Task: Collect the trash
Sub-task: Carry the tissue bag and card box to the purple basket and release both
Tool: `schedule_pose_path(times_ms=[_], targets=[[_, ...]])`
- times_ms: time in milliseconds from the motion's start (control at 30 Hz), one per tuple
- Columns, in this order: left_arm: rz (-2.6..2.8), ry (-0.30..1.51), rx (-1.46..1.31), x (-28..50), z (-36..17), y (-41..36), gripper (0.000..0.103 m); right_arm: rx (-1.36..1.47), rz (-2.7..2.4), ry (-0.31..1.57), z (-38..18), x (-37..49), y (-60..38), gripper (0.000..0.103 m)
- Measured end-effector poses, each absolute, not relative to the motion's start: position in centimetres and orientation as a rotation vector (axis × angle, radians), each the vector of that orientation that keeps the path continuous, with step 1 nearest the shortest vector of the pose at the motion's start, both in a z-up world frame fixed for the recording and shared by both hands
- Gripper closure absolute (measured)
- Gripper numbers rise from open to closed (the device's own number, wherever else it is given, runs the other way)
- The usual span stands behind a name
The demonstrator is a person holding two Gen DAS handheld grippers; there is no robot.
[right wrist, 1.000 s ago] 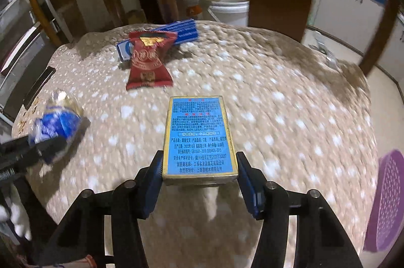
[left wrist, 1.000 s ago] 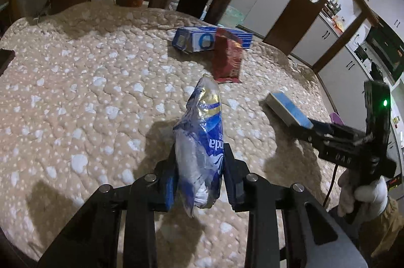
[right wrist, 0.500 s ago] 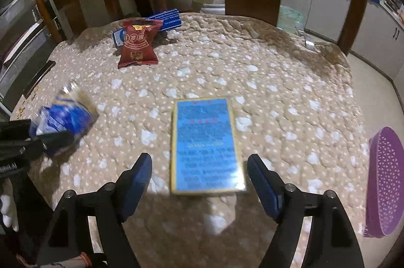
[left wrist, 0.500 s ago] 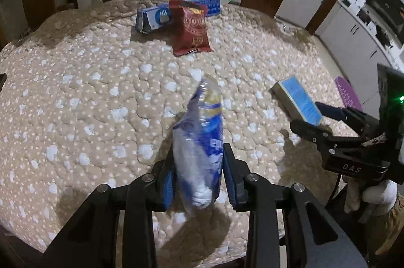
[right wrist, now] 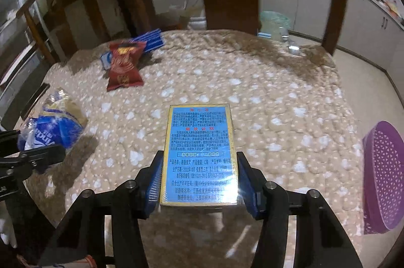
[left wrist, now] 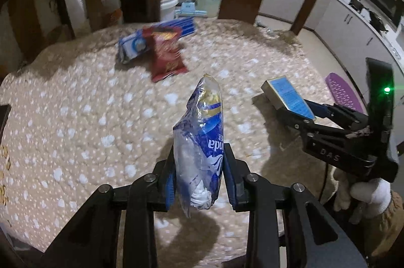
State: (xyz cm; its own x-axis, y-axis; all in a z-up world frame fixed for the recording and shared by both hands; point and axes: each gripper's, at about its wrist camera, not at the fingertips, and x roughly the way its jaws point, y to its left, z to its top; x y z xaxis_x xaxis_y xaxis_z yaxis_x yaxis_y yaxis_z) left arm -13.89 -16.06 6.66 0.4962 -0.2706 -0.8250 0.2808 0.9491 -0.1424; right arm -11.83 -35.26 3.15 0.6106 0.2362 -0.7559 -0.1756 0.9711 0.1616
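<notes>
The left gripper [left wrist: 198, 175] clamps a crumpled blue wrapper [left wrist: 200, 141] above the quilted table cover [left wrist: 75, 116]. The right gripper [right wrist: 199, 182], its jaws having just closed, grips a blue box [right wrist: 200, 154]. Beyond lie a red snack packet [right wrist: 123, 66] and a blue carton [right wrist: 149, 39].

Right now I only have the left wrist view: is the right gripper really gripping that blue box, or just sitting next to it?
Observer: Gripping. In the right wrist view the right gripper has both pads against the long sides of the blue box; its jaws have just been closing.
Operator: Which face is up?
Observer: The printed blue label, with its yellow border, faces the camera.
Operator: The far trash is blurred for me.
Observer: It is sharp here: the red snack packet lies partly over a blue carton.
</notes>
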Motion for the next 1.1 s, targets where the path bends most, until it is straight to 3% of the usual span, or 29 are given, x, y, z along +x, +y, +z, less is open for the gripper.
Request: schedule_pose_path(times_ms=[667,1100], targets=[[-0.513,0.952,0.167,-13.2,9.4,-28.0,0.072,0.261,-0.056,0.790,4.8,-14.6,-49.9,0.044],[-0.750,0.920,0.240,-10.4,11.6,-41.9,0.072,0.483,-0.309,0.728,5.0,-17.5,-64.6,0.044]])
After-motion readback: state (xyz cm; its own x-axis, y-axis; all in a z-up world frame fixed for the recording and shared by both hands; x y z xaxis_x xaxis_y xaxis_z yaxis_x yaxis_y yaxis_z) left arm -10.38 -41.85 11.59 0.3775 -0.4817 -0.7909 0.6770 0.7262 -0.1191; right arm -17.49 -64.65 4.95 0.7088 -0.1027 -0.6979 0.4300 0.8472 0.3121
